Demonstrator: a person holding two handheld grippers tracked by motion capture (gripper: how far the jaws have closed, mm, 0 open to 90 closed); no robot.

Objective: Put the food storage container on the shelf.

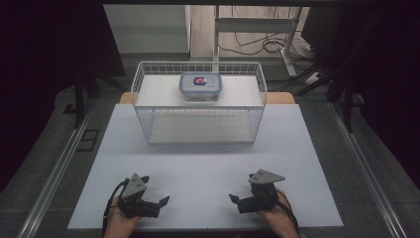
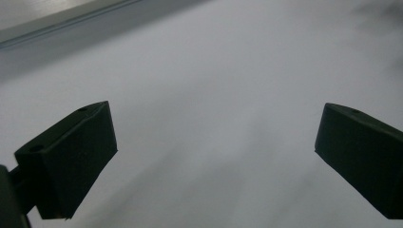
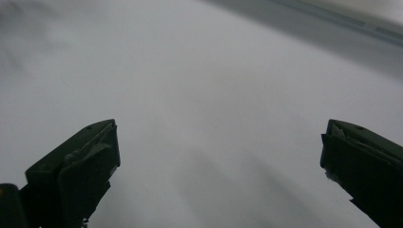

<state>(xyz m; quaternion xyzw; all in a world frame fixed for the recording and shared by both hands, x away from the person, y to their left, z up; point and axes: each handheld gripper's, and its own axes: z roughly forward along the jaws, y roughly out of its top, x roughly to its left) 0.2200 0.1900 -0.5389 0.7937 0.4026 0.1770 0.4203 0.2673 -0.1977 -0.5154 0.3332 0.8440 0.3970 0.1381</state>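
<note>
My left hand-held gripper (image 1: 159, 202) and right hand-held gripper (image 1: 236, 201) rest low at the near edge of the worktop (image 1: 208, 163), jaws spread wide and empty, tips turned toward each other. Nothing is started, I judge: the lidded container (image 1: 200, 87) sits untouched in the wire basket (image 1: 148, 124) at the far end, well apart from both, so the whole reach and grasp remain. Bare worktop lies between; the basket's tall mesh walls mean coming in from above.

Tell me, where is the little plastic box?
In the high view, the plastic box sits inside the wire basket, near its back wall, at the table's far end.
</note>
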